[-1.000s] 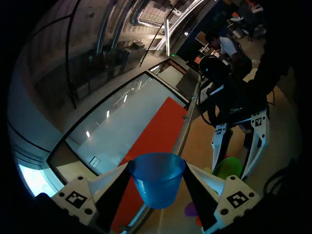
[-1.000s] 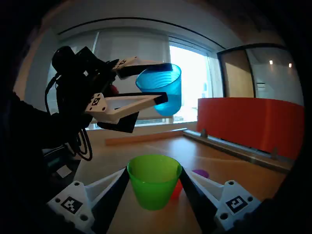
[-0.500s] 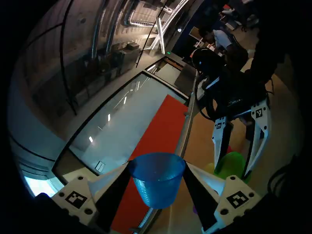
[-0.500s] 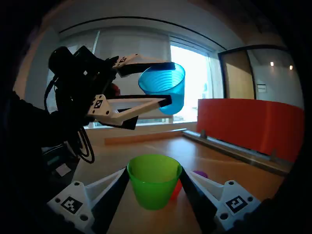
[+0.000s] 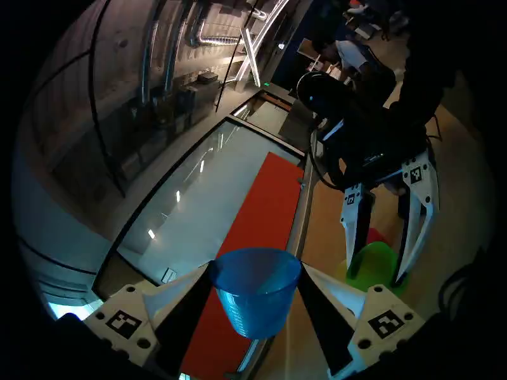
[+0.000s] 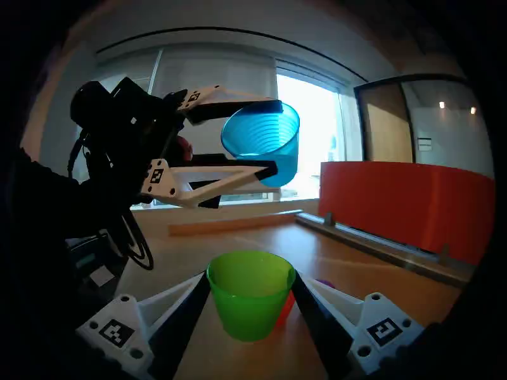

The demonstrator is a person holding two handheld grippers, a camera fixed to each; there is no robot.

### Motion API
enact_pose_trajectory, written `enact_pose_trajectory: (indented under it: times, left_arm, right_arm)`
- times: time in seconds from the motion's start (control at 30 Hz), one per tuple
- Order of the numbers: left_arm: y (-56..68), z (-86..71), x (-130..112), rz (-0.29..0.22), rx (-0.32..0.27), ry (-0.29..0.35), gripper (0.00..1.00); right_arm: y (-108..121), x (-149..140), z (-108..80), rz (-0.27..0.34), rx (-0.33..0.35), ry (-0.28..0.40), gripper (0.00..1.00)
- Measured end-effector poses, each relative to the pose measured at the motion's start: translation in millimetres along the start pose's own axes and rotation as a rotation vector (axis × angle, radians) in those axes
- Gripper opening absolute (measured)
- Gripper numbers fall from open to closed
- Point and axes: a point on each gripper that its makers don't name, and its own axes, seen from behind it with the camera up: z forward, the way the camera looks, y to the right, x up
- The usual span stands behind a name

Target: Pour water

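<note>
Holds the blue cup (image 5: 255,297) clamped between the fingers of the left gripper (image 5: 255,271), high in the air. Shows it, in the right gripper view, tipped well over on its side, mouth open toward the camera. Grips the green cup (image 6: 249,304) upright in the right gripper (image 6: 250,278), fingers pressed on both its sides, low over the wooden table (image 6: 329,253), well below the blue cup.
</note>
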Motion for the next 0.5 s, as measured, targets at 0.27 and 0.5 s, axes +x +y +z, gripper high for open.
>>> enact_pose_trajectory:
  times: [0.27, 0.5]
  left_arm:
    - [0.7, 0.3, 0.6, 0.040, 0.004, -0.003, 0.89]
    - [0.2, -1.1, 0.2, 0.067, 0.007, -0.006, 0.89]
  right_arm:
    - [0.8, -0.2, 0.2, -0.002, -0.001, -0.001, 0.92]
    - [-0.5, 0.1, 1.1, -0.004, 0.003, -0.001, 0.92]
